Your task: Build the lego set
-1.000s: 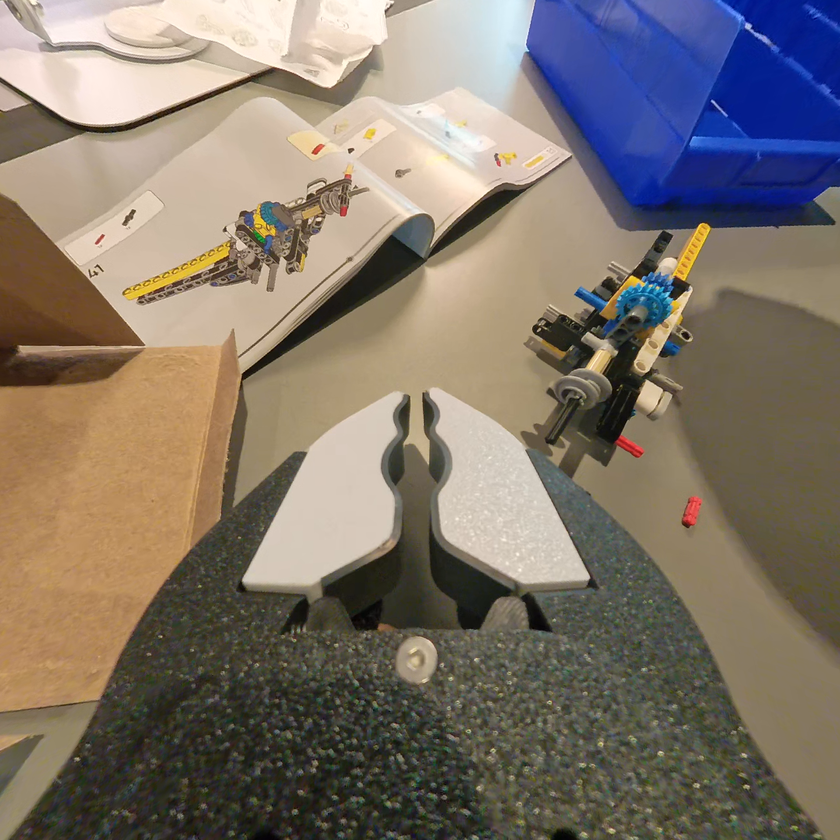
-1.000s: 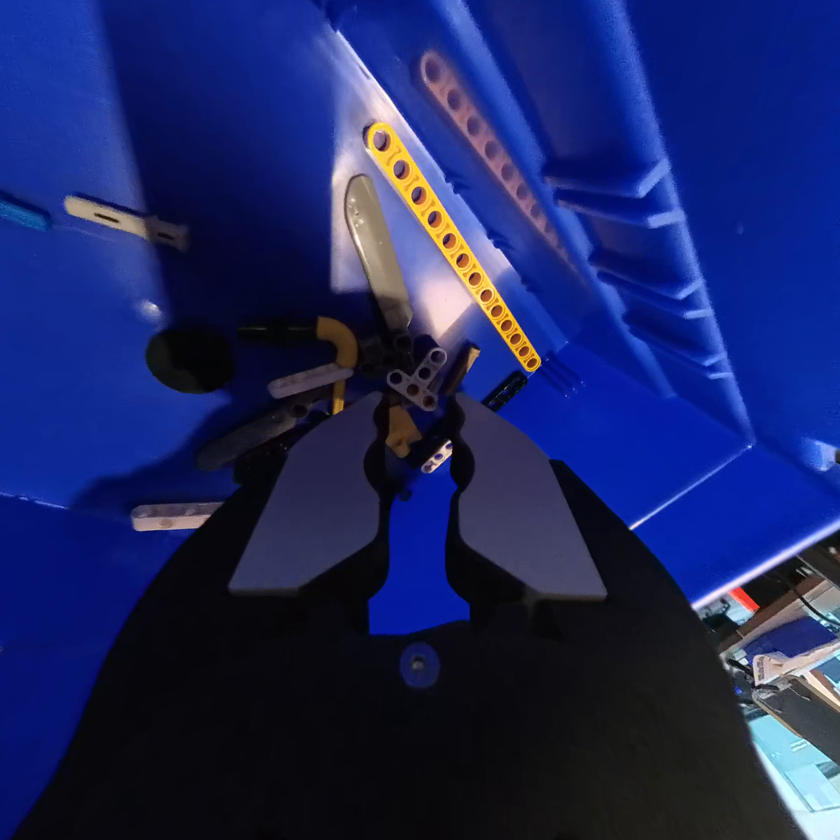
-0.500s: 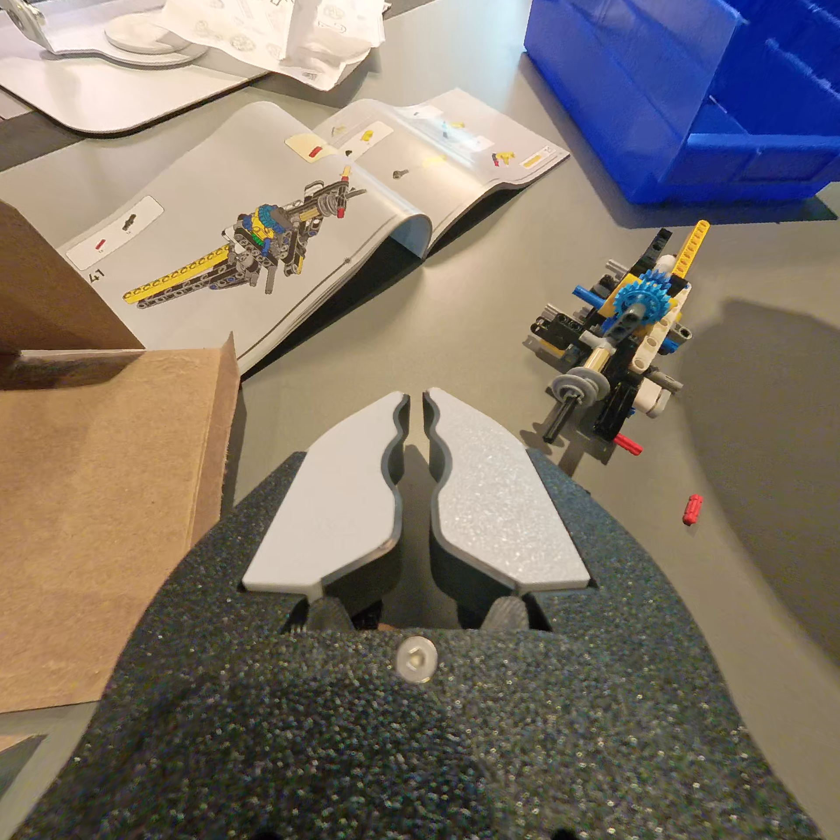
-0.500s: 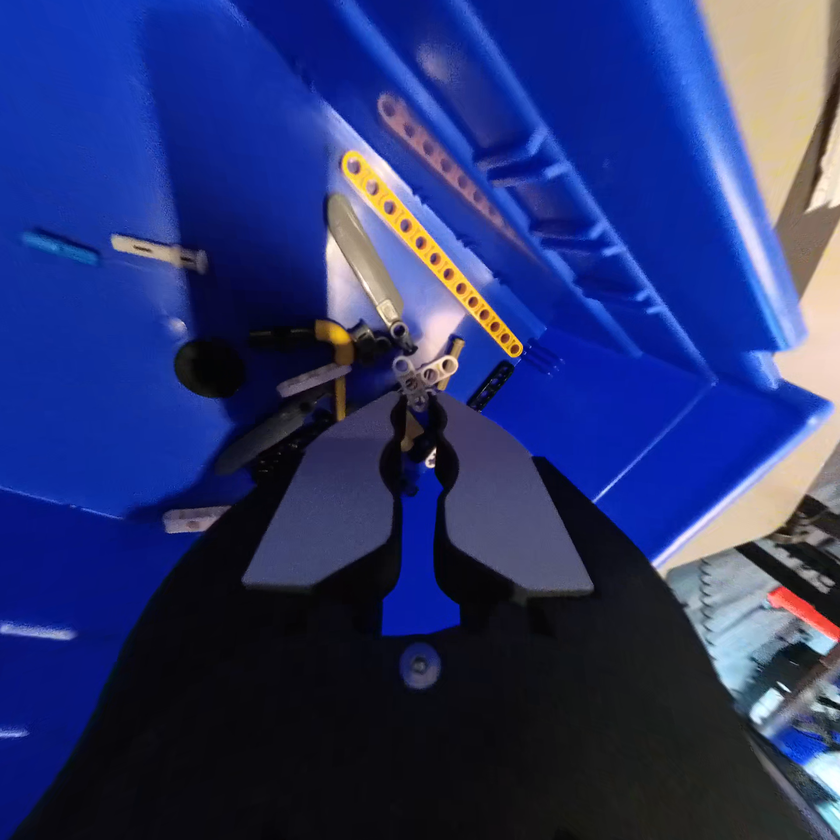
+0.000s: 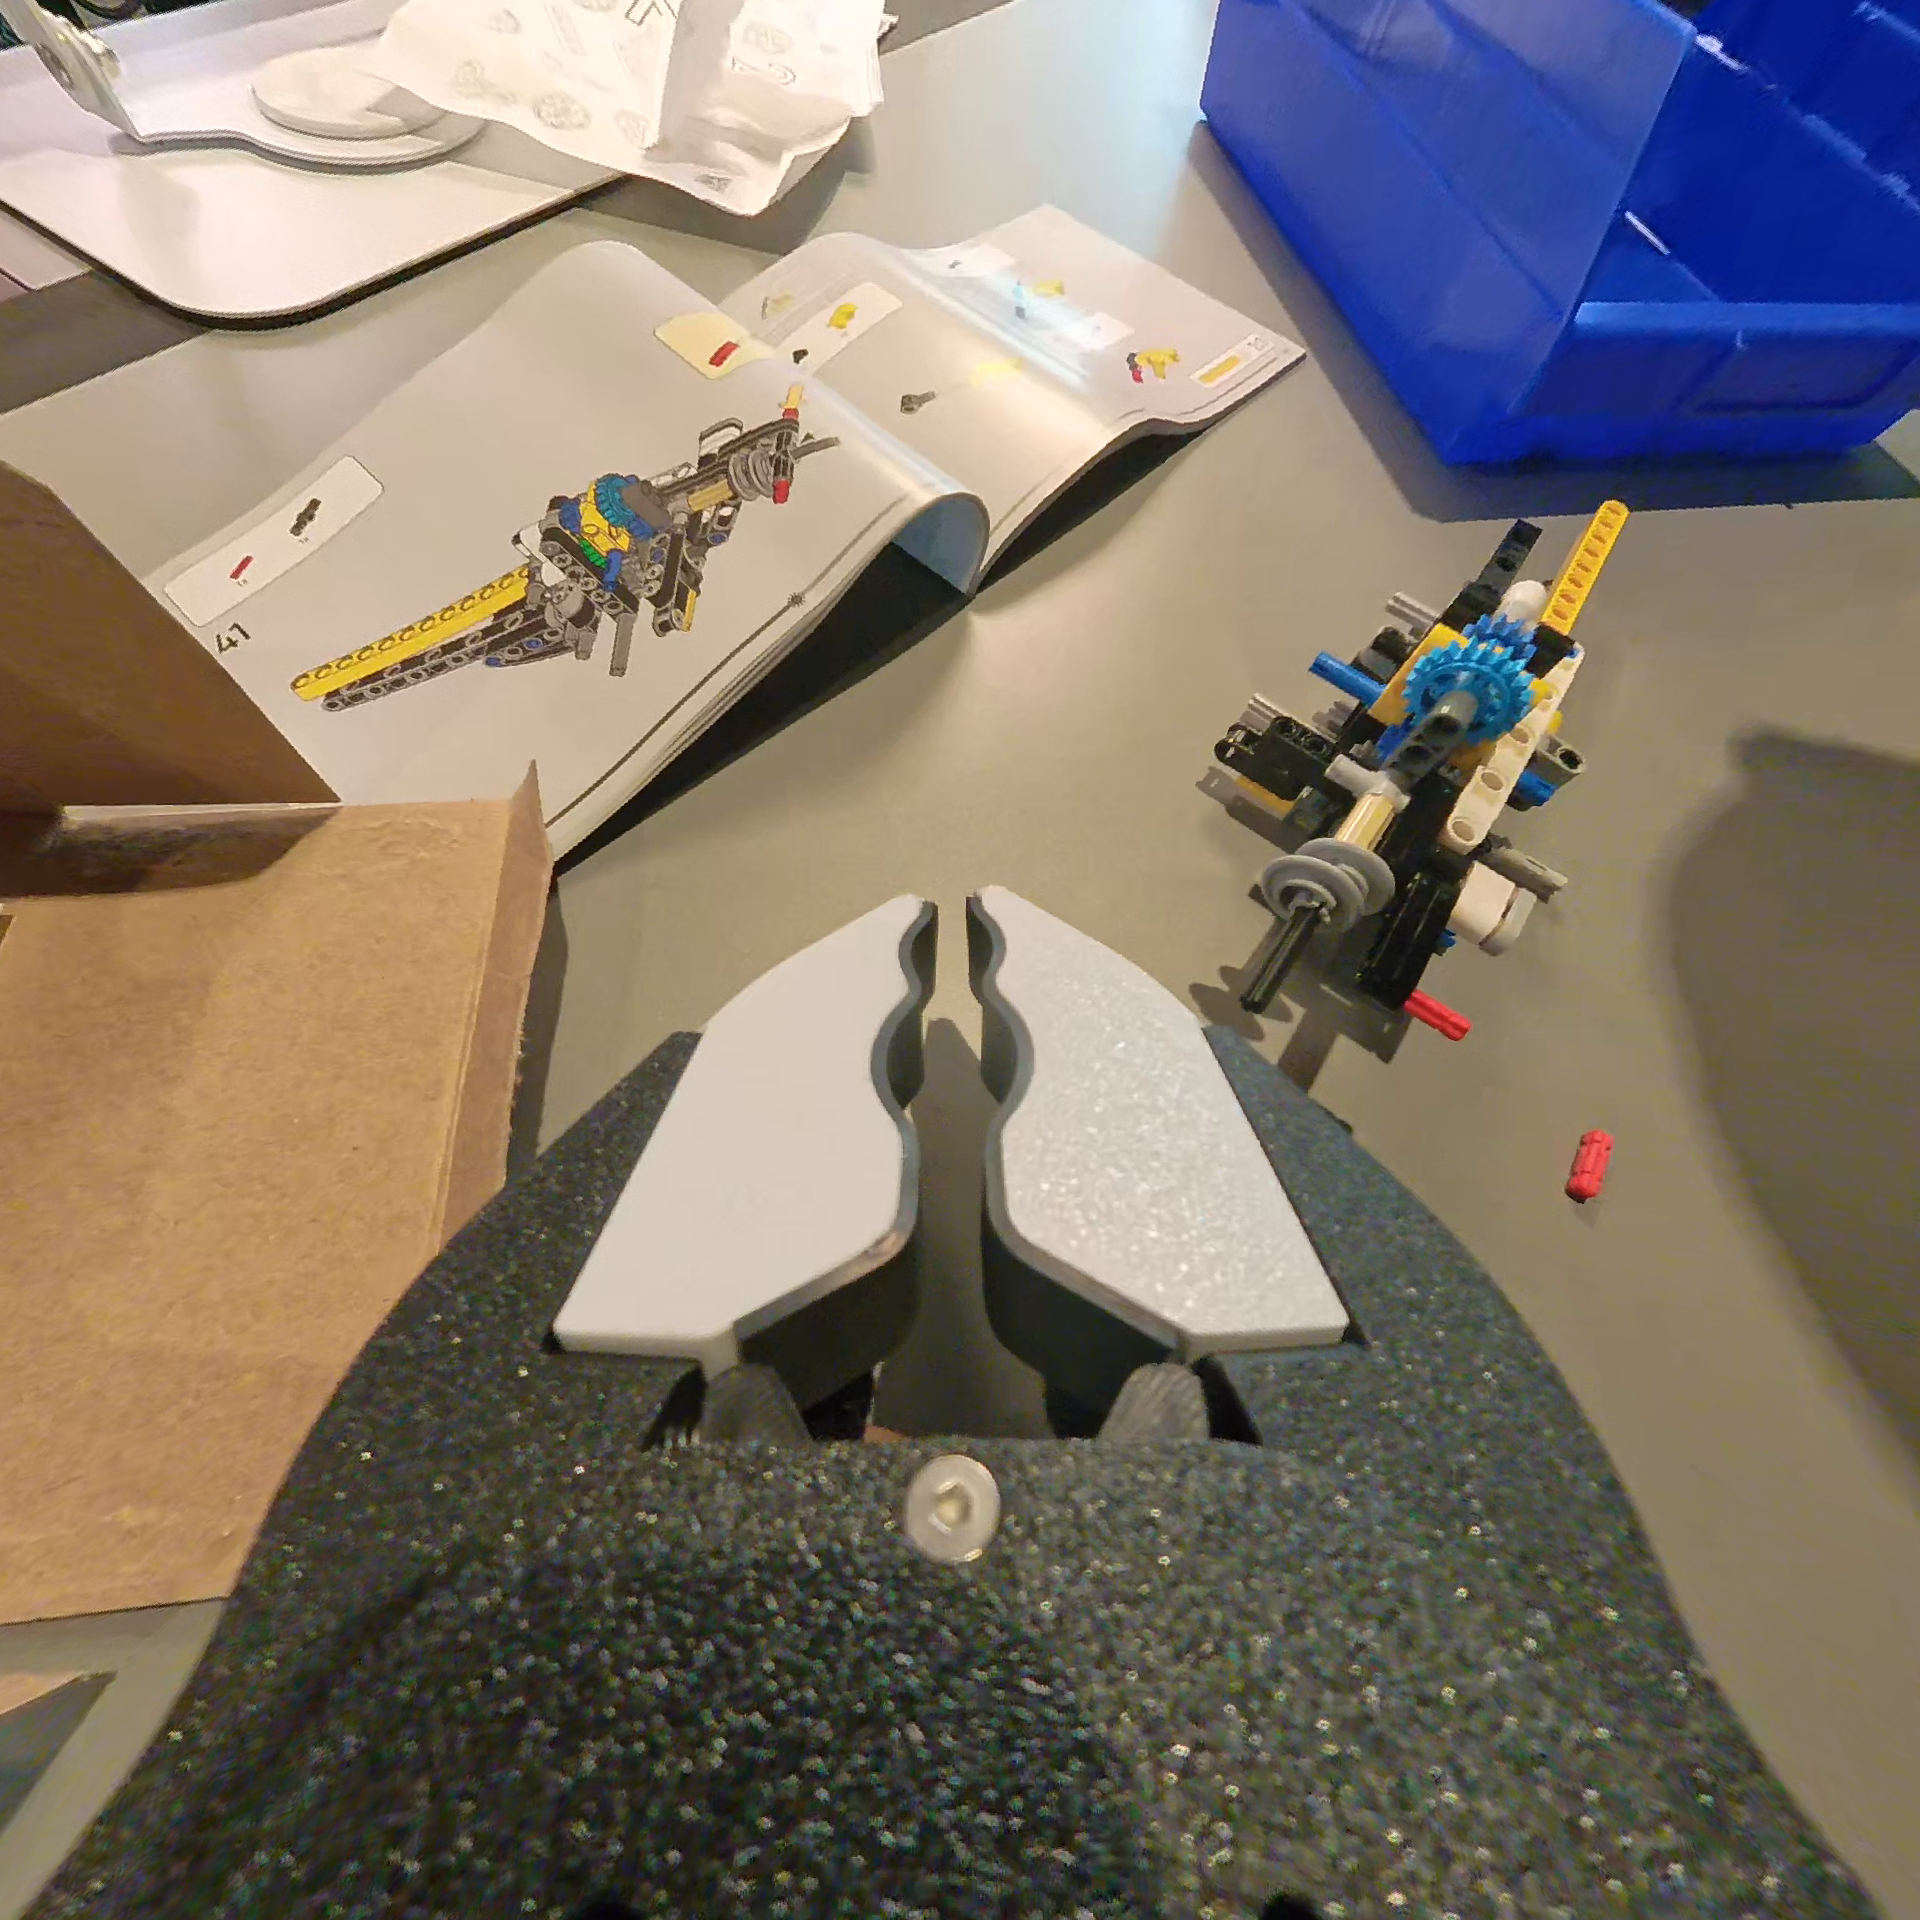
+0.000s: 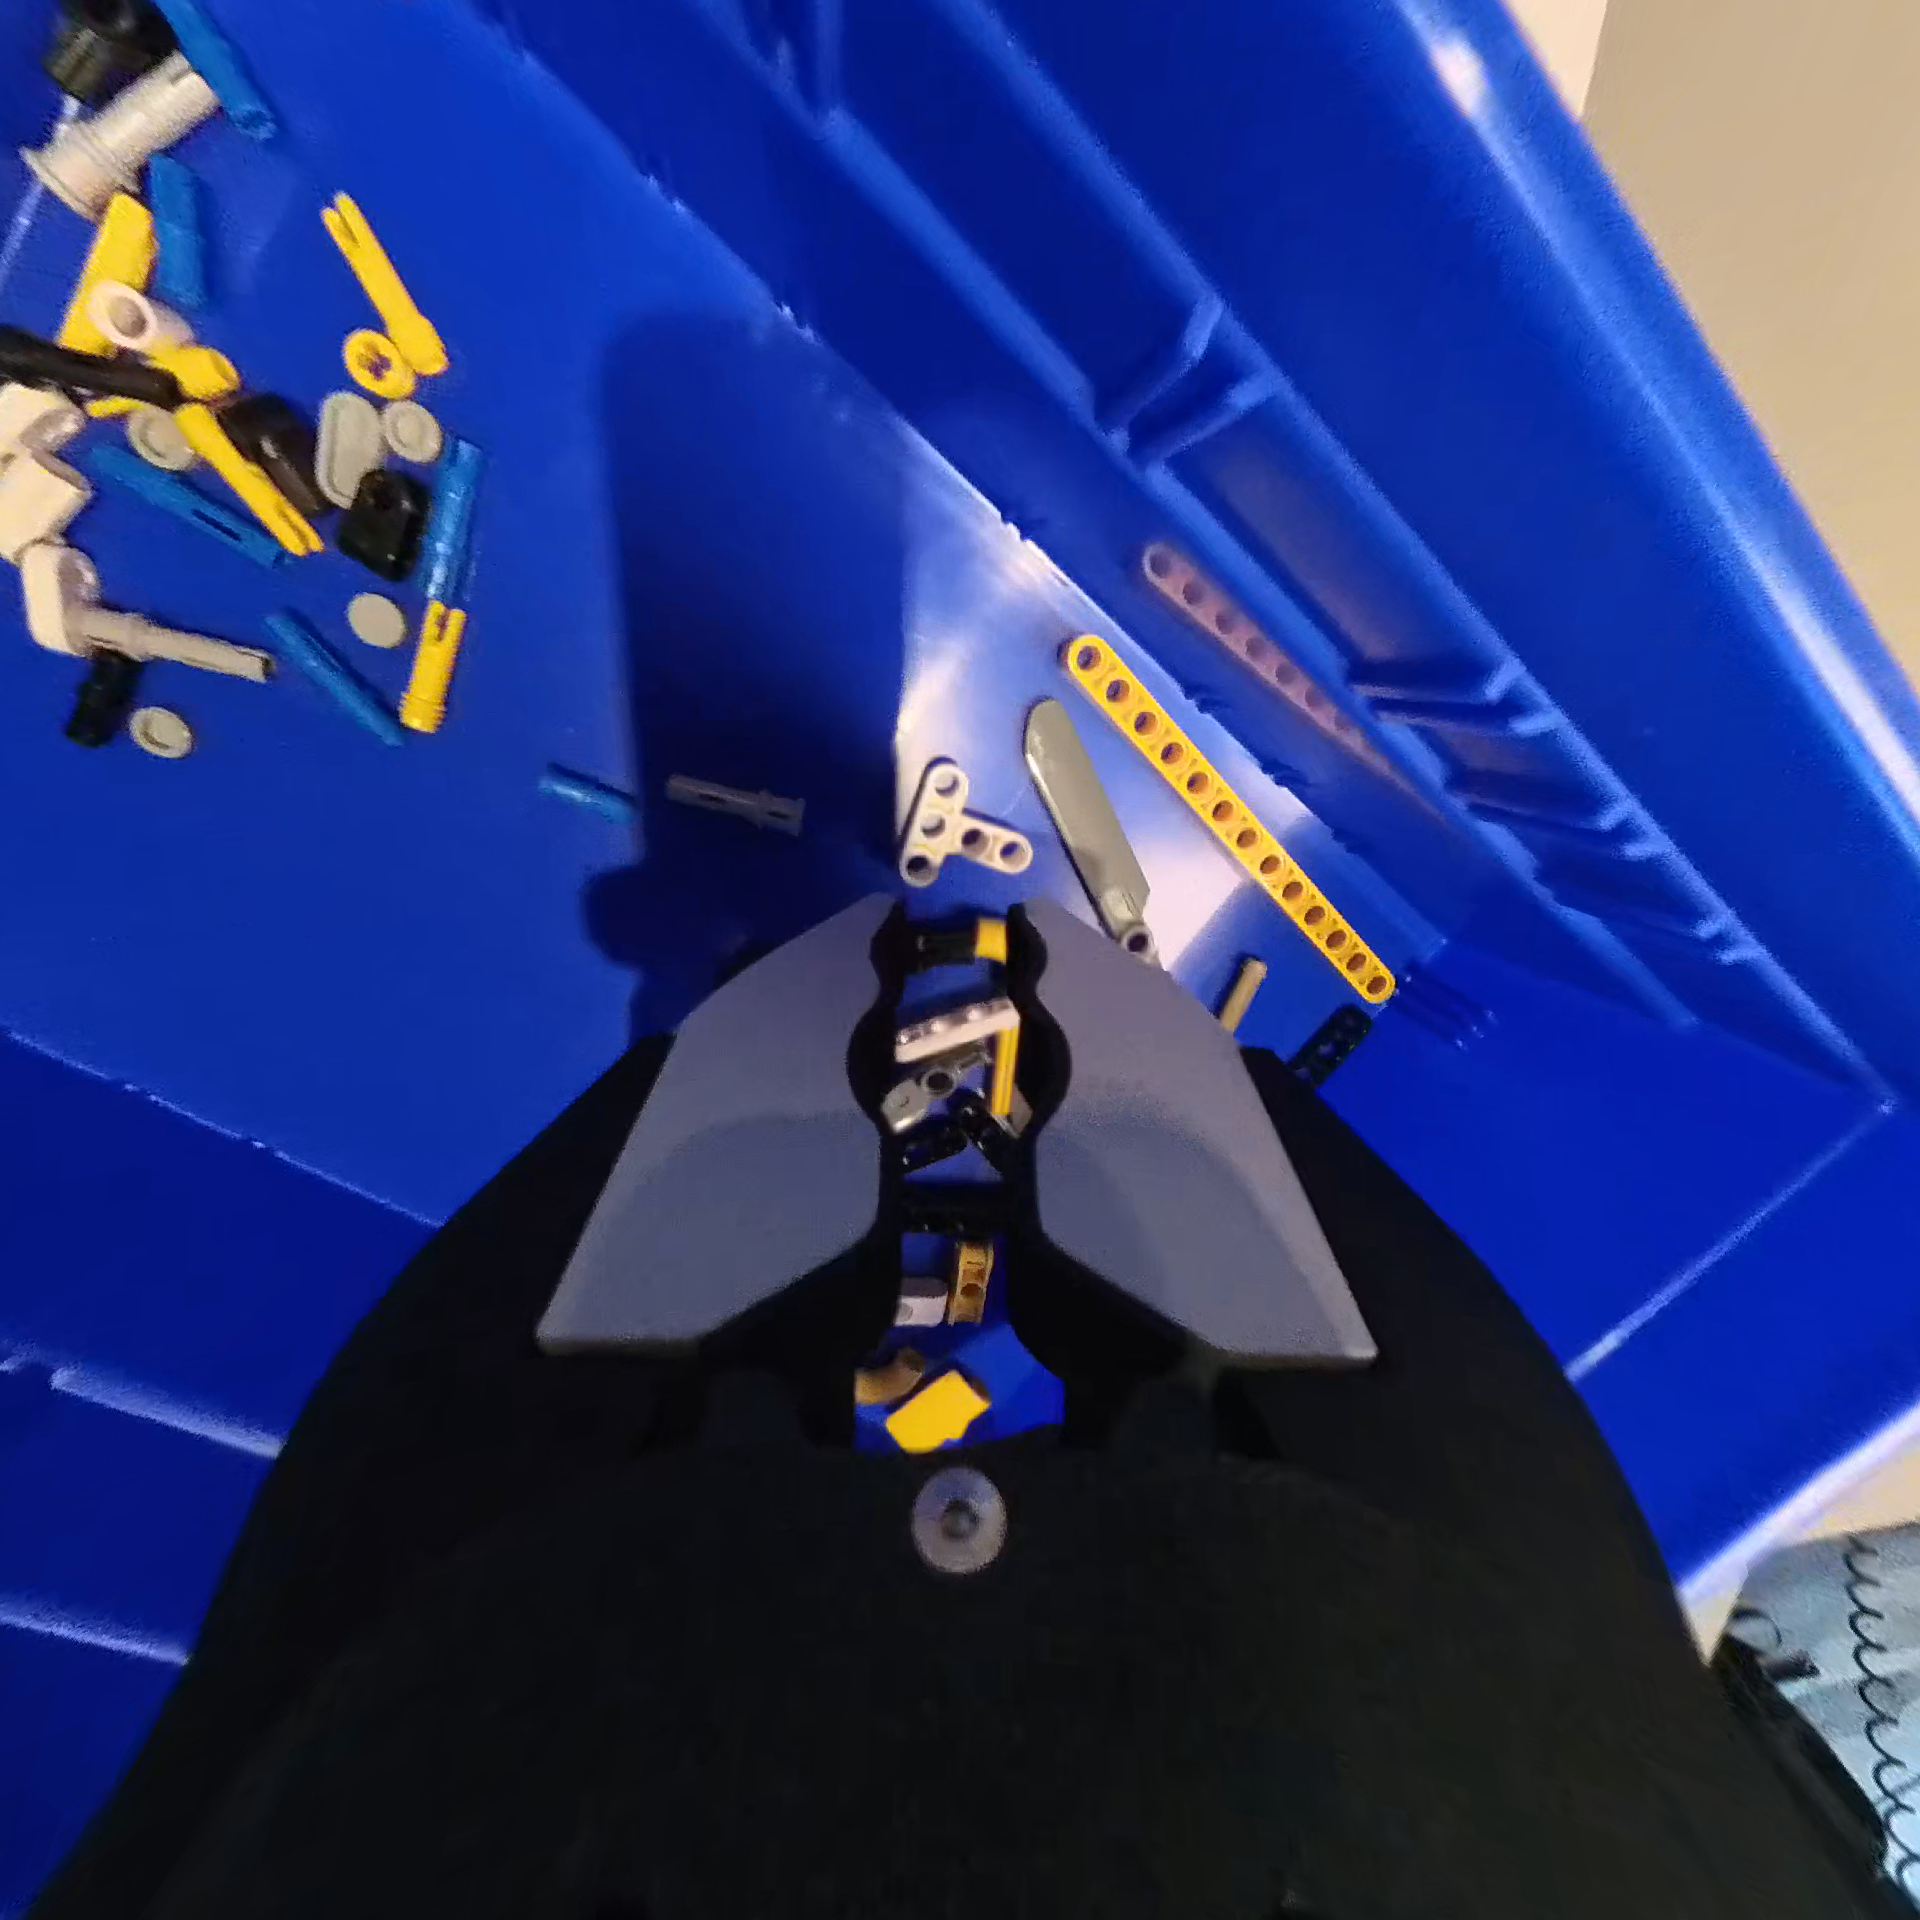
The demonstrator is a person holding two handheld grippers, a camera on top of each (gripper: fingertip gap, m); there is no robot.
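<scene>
- The left tongs (image 5: 951, 914), grey-fingered on a black speckled body, stand almost closed, only a thin slit between the tips, and grip nothing; they hover over the grey desk (image 5: 1039, 748) at frame centre.
- The right tongs (image 6: 954, 920) are parted by a narrow gap inside the blue plastic bin (image 6: 1558, 1195). Loose small pieces lie behind that gap; whether the tips touch or grip any cannot be told.
- The partly built lego model (image 5: 1423, 769), black, yellow and white with a blue gear, sits on the desk at right of centre, with a small red pin (image 5: 1588, 1166) near it, lower right.
- An open instruction booklet (image 5: 623, 499) lies upper left, bearing printed diagrams and a page number.
- In the bin, a long yellow holed beam (image 6: 1226, 821), a grey blade-shaped piece (image 6: 1086, 821) and a white T-shaped piece (image 6: 951, 826) lie just above the right tips.
- A brown cardboard box (image 5: 229, 1143) fills the left edge.
</scene>
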